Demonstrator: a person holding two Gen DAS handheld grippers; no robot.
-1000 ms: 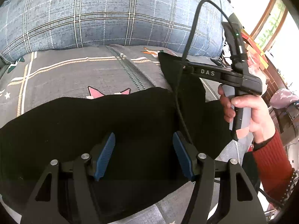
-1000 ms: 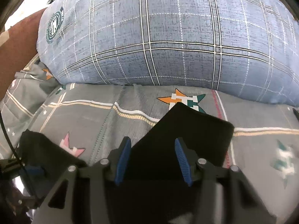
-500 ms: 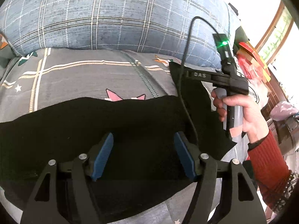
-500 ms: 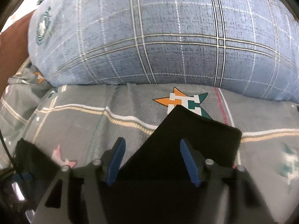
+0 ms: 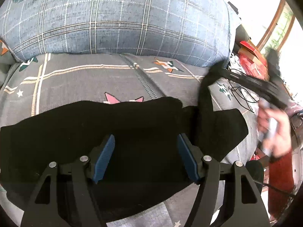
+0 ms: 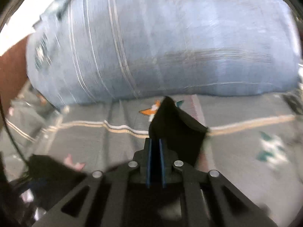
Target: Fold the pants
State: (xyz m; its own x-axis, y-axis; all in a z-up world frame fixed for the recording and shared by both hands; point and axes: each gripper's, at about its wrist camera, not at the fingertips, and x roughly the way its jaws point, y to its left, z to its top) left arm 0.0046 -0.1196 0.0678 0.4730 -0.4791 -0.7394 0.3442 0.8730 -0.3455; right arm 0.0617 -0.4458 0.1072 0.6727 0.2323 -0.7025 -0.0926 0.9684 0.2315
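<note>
A corner of the limp black fabric pants [image 6: 176, 130] was pinched ahead of the right gripper [image 6: 155, 162], the left gripper [image 5: 145, 158] held spread above the pants, so slippage under a hurried lift was feared.

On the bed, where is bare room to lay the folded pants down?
Free: the grey bedsheet between the blue plaid pillow and the black pants. Crowded: the right edge, with cables and red boxes.
</note>
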